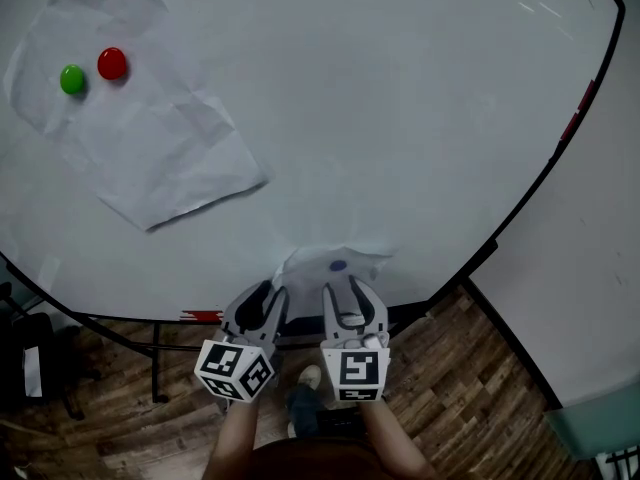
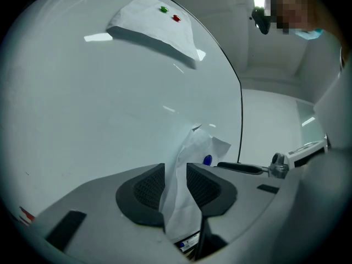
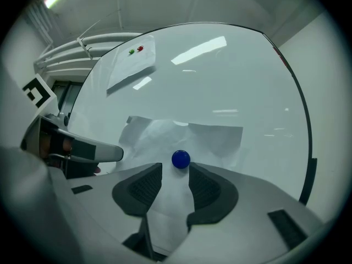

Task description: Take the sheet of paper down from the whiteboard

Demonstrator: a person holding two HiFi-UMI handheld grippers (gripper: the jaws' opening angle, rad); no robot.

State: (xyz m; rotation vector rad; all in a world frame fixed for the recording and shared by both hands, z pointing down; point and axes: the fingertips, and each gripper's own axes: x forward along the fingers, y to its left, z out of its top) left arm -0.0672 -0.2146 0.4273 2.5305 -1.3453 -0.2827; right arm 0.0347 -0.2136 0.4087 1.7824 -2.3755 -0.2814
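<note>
Counting across the whiteboard (image 1: pixel 400 118), two sheets showed. The sheet of paper (image 1: pixel 318 261) sat low at the board's bottom edge, crumpled, under one blue magnet (image 1: pixel 338 265). A second sheet (image 1: pixel 160 158) lay up at the left under one green magnet (image 1: pixel 72 79) and one red magnet (image 1: pixel 112 63), making three magnets in all.

Two tools worked side by side at the low sheet. The left hand-held gripper (image 1: pixel 265 296) had its jaws closed on a bunched fold of that sheet, which stood out from the board. The right hand-held gripper (image 1: pixel 345 290) had its jaws apart, with paper lying unpressed in the gap and the blue magnet just beyond its tips.

In the head view both tools covered the low sheet's lower part, and the frame cut off the second sheet's upper corner. How firmly the left pads pressed was hard to make out.
</note>
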